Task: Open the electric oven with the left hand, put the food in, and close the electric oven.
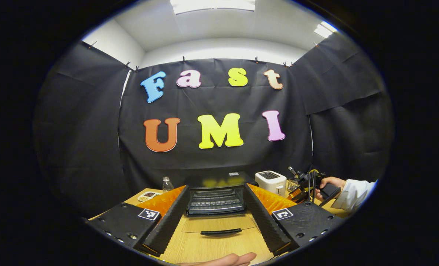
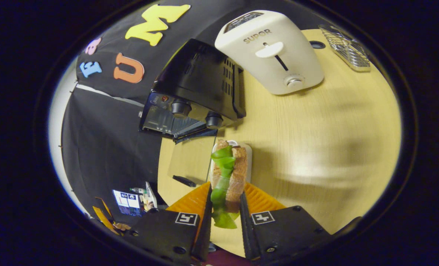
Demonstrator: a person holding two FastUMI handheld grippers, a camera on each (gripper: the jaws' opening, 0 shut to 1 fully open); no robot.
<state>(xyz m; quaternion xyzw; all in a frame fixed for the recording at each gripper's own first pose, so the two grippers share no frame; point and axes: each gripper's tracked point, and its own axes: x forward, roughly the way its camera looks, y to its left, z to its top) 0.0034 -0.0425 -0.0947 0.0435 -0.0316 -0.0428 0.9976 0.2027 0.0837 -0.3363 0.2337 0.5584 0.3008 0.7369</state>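
Two appliances share the desk (image 2: 315, 147): the black oven (image 1: 215, 199), whose glass door (image 1: 219, 223) lies folded down flat with the rack (image 1: 215, 204) bare inside, and a pale toaster (image 2: 275, 51) just beside it. In the left gripper view the left gripper (image 1: 215, 221) hangs in front of the open mouth with its fingers wide apart, holding nothing; the door handle (image 1: 220, 232) lies between them.

In the right gripper view the right gripper (image 2: 225, 207) is clamped on the sandwich (image 2: 228, 173), lettuce (image 2: 222, 184) spilling out toward the camera, with a small white plate (image 2: 247, 155) under the far end. It sits near the oven's knob side, not yet lined up with the opening.

Biggest risk, as I judge it: swinging the sandwich in from the side could knock it against the oven frame or the lowered door. Next, a squeeze on soft bread may let the slices slide apart. Smallest, the loose lettuce could drop out on the way.
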